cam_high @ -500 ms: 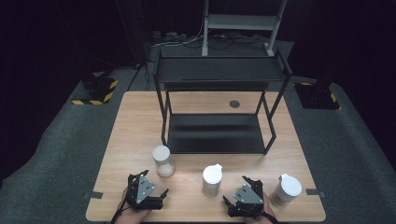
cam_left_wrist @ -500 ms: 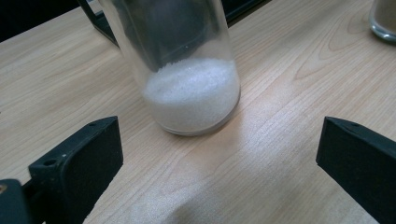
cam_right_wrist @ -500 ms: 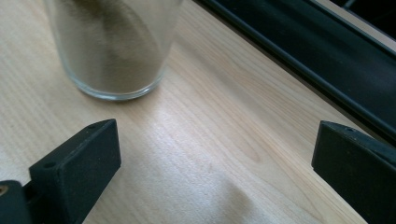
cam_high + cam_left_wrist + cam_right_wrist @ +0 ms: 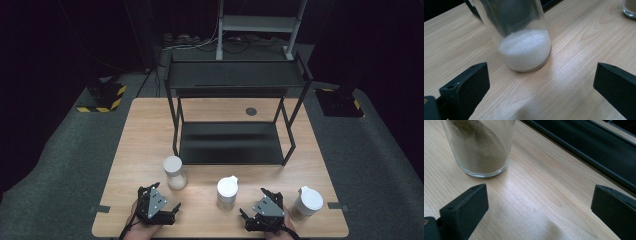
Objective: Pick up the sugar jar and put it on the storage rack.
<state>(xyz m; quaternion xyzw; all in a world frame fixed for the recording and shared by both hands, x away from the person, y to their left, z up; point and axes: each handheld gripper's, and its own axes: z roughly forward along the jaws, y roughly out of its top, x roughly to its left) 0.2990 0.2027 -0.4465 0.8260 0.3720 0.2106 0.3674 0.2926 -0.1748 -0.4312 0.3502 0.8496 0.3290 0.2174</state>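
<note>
We hold both tongs low at the near edge of the counter (image 4: 150, 135), hands coming in from the bottom of the high view and each pair pointing forward across the wood. The left tongs (image 4: 161, 210) sit at the left, turned a little toward the middle, with the grey plate on top facing up; their jaws are spread wide and hold nothing. Just ahead of them stands the jar of white grains (image 4: 524, 47), upright with a pale lid, and in the left gripper view it lies beyond the jaw tips, nearer the left jaw, touching neither.

The right tongs (image 4: 260, 215) rest to the right, likewise level and low, jaws spread wide with bare wood between them. The jar of brown powder (image 4: 484, 150) stands upright ahead and to their left, apart from both jaws; it is the middle jar in the high view, capped in white. A third white-capped jar (image 4: 306, 204) stands just beside the right hand, on its outer side. Further back sits the black two-tier shelf (image 4: 235, 80).
</note>
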